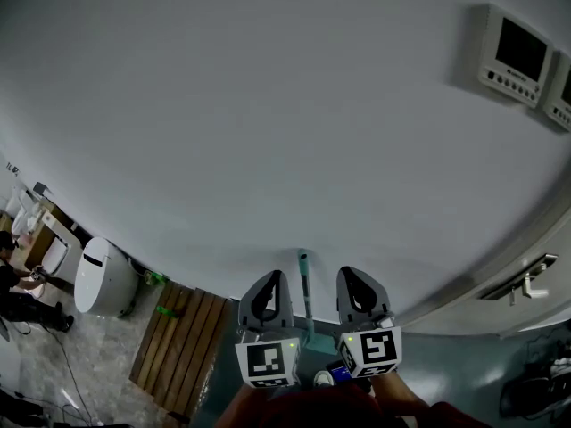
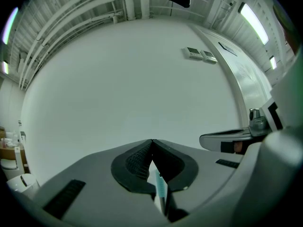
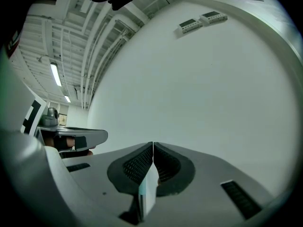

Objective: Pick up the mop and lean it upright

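Grey shells (image 2: 71,174), black ribbed pads (image 2: 136,161) — left gripper (image 1: 273,278), right gripper (image 1: 354,275); black-white marker cubes (image 1: 268,362).

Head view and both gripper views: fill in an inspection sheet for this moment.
Surface: speckled grey floor, white wall.
Job's things: mop handle stands upright against the wall, between the grippers; mop head out of view.
Clutter: wooden pallet, white rounded container.
Grippers: left gripper and right gripper both have jaw tips together.
Cables: one cable on the floor, left.
Surroundings: wall control panels, door handle, a person far left.
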`<state>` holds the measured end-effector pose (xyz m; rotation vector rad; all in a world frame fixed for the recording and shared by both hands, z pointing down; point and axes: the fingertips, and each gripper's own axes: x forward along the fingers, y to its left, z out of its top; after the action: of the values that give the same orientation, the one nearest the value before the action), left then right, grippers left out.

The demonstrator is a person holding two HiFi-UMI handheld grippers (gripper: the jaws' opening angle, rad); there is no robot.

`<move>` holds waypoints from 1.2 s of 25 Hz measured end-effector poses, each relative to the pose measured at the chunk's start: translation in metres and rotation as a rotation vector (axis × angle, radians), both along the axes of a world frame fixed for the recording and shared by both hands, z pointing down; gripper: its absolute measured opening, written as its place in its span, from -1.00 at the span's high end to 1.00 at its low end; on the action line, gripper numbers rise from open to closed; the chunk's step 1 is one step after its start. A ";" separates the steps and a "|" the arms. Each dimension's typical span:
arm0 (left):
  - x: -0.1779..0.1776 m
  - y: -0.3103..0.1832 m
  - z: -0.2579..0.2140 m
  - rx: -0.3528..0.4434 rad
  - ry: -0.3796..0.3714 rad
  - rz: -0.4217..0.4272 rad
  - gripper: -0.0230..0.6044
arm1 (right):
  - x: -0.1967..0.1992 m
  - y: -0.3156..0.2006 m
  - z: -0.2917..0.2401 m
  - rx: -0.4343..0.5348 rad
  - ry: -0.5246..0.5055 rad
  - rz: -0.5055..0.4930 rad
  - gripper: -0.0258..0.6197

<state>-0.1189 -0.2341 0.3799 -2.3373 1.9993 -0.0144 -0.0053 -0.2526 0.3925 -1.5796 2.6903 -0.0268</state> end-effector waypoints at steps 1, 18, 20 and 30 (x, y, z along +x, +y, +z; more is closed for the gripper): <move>0.000 -0.001 -0.001 0.000 0.008 0.005 0.88 | -0.002 0.000 0.000 0.001 0.006 -0.001 0.86; 0.002 -0.022 0.034 -0.084 0.014 0.038 0.88 | 0.000 -0.005 0.004 -0.006 0.021 0.032 0.86; 0.006 -0.029 0.043 -0.103 0.019 0.050 0.88 | 0.006 -0.005 0.003 -0.004 0.025 0.041 0.86; 0.027 -0.060 0.109 -0.227 -0.007 0.097 0.41 | 0.033 0.001 0.002 -0.003 0.017 0.117 0.86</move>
<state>-0.0915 -0.2945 0.4891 -2.5619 1.9719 -0.2573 0.0281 -0.2513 0.3942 -1.7432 2.6054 -0.0147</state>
